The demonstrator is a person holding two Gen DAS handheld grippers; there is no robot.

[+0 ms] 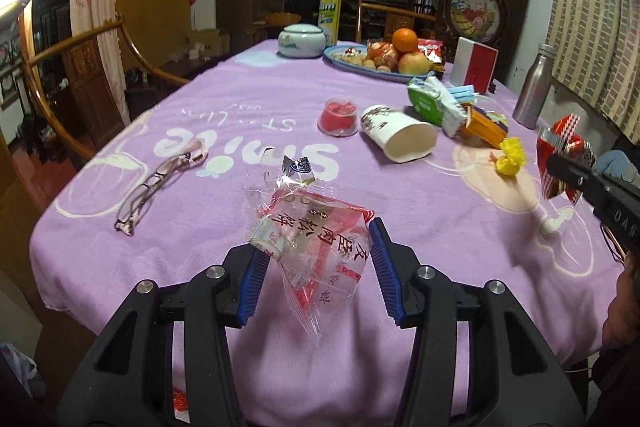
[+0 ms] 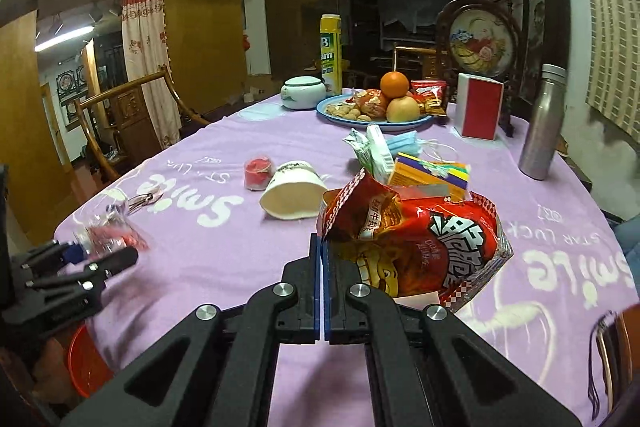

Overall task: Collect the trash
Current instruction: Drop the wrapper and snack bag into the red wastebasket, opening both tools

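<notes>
In the left wrist view my left gripper (image 1: 318,247) is shut on a crumpled clear wrapper with red print (image 1: 316,239), held just above the purple tablecloth (image 1: 224,115). At the right edge of that view my right gripper (image 1: 556,163) carries a red snack bag (image 1: 560,147). In the right wrist view the right gripper (image 2: 321,247) has its blue pads pressed together on the left edge of the red snack bag (image 2: 416,239), which hangs to the right. My left gripper (image 2: 106,251) shows at the left with the clear wrapper (image 2: 108,231).
On the cloth lie a tipped paper cup (image 1: 400,139), a red jelly cup (image 1: 338,117), glasses (image 1: 156,183), a yellow crumpled bit (image 1: 510,157), a tissue pack, masks and an orange box (image 1: 484,127). Behind them are a fruit plate (image 1: 344,61) and a metal bottle (image 1: 534,87). A red bucket (image 2: 84,363) stands below the table's near edge.
</notes>
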